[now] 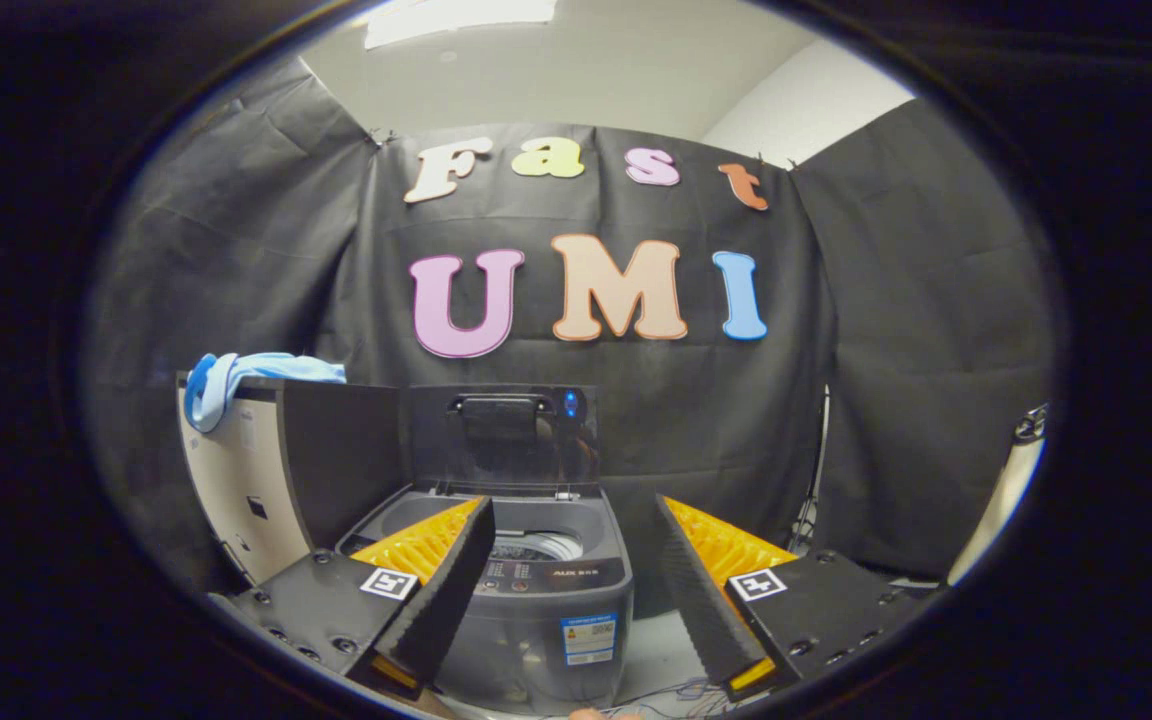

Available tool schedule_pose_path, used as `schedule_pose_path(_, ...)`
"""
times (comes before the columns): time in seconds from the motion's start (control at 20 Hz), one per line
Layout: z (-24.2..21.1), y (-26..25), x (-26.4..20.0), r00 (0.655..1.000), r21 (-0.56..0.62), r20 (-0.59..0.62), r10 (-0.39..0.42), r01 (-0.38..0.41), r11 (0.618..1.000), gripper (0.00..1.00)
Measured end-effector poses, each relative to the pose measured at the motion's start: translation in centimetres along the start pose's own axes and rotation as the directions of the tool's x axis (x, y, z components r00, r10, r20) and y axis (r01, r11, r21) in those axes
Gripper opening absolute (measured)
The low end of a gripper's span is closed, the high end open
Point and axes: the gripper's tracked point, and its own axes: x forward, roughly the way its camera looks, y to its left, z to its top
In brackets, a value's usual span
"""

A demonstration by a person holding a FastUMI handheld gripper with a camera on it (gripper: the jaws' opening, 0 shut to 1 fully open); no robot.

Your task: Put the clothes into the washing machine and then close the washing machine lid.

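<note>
Tongs released, holding nothing, aimed at the washing machine just ahead. Its lid stands raised. The blue clothes lie draped on a cabinet beside it. Loading and lid closing both appear outstanding.

A small white brand mark is seen on the dark control strip of the washing machine, but its letters are too small to be made out. A blue-and-white sticker is stuck on the machine's front below that strip; its print cannot be read. A black-and-white square marker is carried on each gripper finger.
</note>
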Motion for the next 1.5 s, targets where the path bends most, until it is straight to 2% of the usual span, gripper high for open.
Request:
schedule_pose_path(0.2, 2.9, 2.4, 1.5, 0.999, 0.009, 0.031, 0.021, -0.021, 1.000, 0.96)
schedule_pose_path(0.45, 9.2, 9.4, 4.6, 0.986, -0.020, 0.109, 0.130, -0.128, 0.992, 0.96)
schedule_pose_path(0.7, 14.6, 20.8, 8.0, 0.949, -0.037, 0.131, 0.287, -0.285, 0.958, 0.96)
schedule_pose_path(0.9, 17.4, 32.1, 9.7, 0.892, -0.023, 0.121, 0.436, -0.436, 0.899, 0.96)
schedule_pose_path(1.0, 18.3, 37.0, 10.4, 0.867, -0.031, 0.108, 0.487, -0.486, 0.873, 0.97)
schedule_pose_path(1.25, 17.6, 47.0, 13.0, 0.824, -0.116, 0.009, 0.566, -0.561, 0.819, 0.98)
schedule_pose_path(1.5, 12.7, 51.7, 16.4, 0.813, -0.126, -0.181, 0.553, -0.577, 0.807, 0.98)
